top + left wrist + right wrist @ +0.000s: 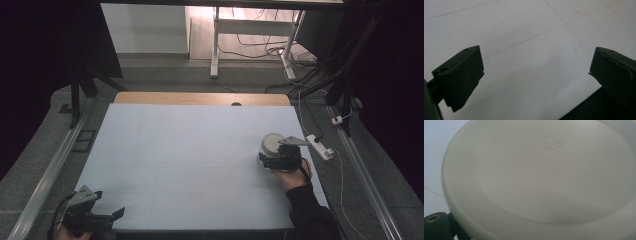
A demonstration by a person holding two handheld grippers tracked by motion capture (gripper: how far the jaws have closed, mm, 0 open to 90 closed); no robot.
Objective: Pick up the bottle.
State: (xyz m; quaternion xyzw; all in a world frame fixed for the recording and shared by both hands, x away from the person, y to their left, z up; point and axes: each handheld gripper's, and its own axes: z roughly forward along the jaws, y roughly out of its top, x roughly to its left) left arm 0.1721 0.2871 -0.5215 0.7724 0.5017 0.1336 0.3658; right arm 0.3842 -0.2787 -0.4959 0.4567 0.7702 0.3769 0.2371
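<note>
We see a round, pale container with a white lid [272, 143] standing near the right edge of the table's light blue-grey mat [190, 150], about halfway between its near and far edges. In the right gripper view the lid [544, 177] sits very close to the camera, smooth and off-white, with a small square mark pressed into its top. The right gripper [270, 161] is right against the near side of this container, held by a hand [292, 176] in a dark sleeve that comes in from the bottom right. One black jaw tip shows at the lower left of the right gripper view, tucked beside the lid's rim; we cannot tell whether the jaws are spread or clamped on the container. Well apart from all this, at the near left corner of the mat, the left gripper [112, 214] is held low at the table's edge. In the left gripper view its [534, 77] two black jaws stand wide apart with nothing between them, over the bare mat with thin ruled lines and a faint reddish mark. Beyond the mat, a wooden table edge [200, 98] shows at the far side.
</note>
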